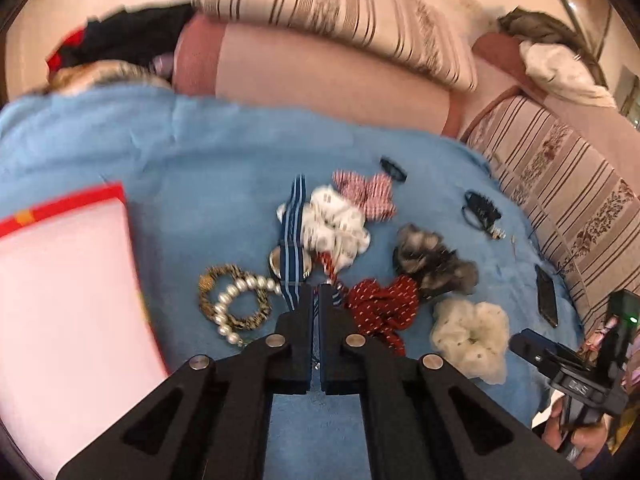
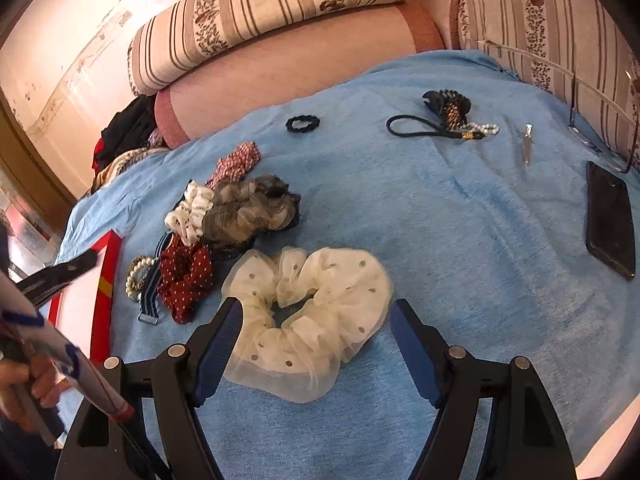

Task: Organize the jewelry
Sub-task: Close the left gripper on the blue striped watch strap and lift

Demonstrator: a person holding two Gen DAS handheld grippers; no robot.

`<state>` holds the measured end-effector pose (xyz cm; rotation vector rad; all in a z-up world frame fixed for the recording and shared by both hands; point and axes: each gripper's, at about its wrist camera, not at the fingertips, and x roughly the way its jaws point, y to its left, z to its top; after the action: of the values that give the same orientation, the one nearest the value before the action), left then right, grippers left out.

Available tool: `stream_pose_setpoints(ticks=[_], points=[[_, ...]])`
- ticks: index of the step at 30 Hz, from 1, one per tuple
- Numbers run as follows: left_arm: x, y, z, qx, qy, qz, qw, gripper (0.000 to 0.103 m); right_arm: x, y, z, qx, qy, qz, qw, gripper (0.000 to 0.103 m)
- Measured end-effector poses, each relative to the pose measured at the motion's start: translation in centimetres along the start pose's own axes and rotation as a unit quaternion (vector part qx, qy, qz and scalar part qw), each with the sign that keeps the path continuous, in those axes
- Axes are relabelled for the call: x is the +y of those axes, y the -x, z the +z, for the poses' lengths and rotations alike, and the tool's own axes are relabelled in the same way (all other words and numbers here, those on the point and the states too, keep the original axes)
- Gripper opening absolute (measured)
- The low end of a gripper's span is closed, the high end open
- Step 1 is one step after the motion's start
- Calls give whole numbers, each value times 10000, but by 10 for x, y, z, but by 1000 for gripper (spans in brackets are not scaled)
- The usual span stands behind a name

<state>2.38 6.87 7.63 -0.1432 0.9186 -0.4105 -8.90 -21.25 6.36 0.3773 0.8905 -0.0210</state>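
Hair accessories and jewelry lie on a blue blanket. My left gripper is shut on a blue striped band, which rises from between the fingers over the pile. Beside it lie a pearl bracelet, a leopard scrunchie, a red dotted scrunchie and a white printed scrunchie. My right gripper is open, its fingers on either side of a cream dotted scrunchie. The red dotted scrunchie and a grey scrunchie lie to its left.
A red-edged white box stands at the left. A black phone, a metal clip, a black hair tie and a black beaded tie lie further out. Striped sofa cushions border the blanket.
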Motion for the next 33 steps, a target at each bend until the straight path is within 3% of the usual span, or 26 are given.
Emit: stream_pose_setpoints(ticks=[2, 5, 12, 15, 19, 27, 33], points=[[1, -14, 0, 60, 20, 179, 9998, 6, 2, -2, 0, 8, 57, -24, 10000, 80], [5, -37, 5, 137, 131, 303, 9994, 41, 0, -4, -1, 7, 103, -82, 9999, 80], [-8, -83, 16, 401, -530, 1053, 9922, 44, -11, -12, -1, 176, -61, -58, 9998, 80], [-6, -95, 15, 517, -578, 1066, 9913, 44, -10, -13, -1, 182, -39, -55, 9998, 80], [-11, -107, 15, 664, -837, 1357, 9850, 44, -11, -17, 0, 216, -78, -30, 9997, 80], [-10, -97, 15, 292, -608, 1325, 9889, 40, -15, -16, 5, 161, -156, -73, 9997, 80], [-18, -45, 21, -203, -530, 1148, 9918, 40, -28, -5, 12, 15, -364, -88, 9993, 81]])
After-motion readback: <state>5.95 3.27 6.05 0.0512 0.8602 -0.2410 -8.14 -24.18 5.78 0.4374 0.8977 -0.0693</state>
